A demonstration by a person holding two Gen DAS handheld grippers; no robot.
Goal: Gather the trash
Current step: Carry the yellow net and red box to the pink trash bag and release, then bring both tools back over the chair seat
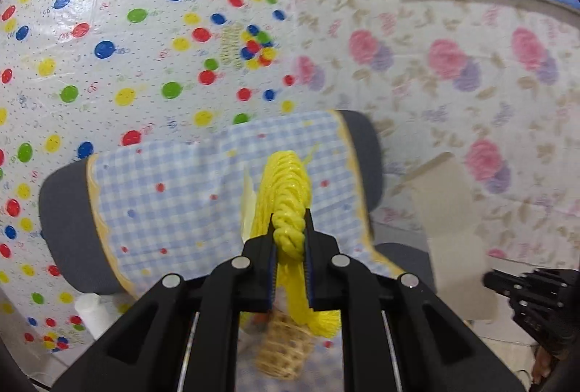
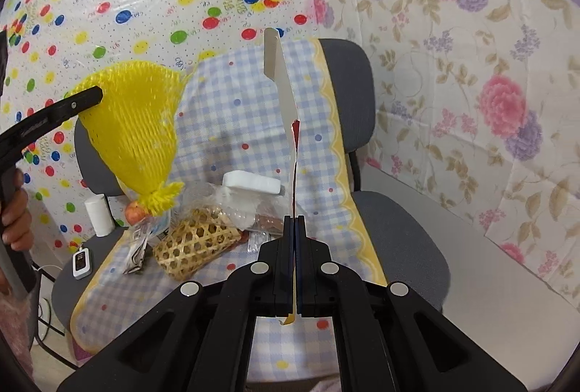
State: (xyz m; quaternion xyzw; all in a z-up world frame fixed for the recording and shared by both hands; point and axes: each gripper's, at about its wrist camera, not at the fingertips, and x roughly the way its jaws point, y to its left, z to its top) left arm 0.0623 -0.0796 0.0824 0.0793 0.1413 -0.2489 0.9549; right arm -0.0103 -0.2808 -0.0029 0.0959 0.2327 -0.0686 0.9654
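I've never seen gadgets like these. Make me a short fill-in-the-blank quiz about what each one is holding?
The left hand-held gripper is shut on a ____ mesh net bag.
The right hand-held gripper pinches a flat piece of ____.
The woven bamboo basket lies on the ____ cloth.

Missing: yellow; cardboard; checked

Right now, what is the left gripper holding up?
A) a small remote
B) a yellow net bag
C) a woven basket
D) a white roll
B: the left gripper is pinched shut on the bunched top of the yellow net bag, which hangs in the air above the woven basket on the chair.
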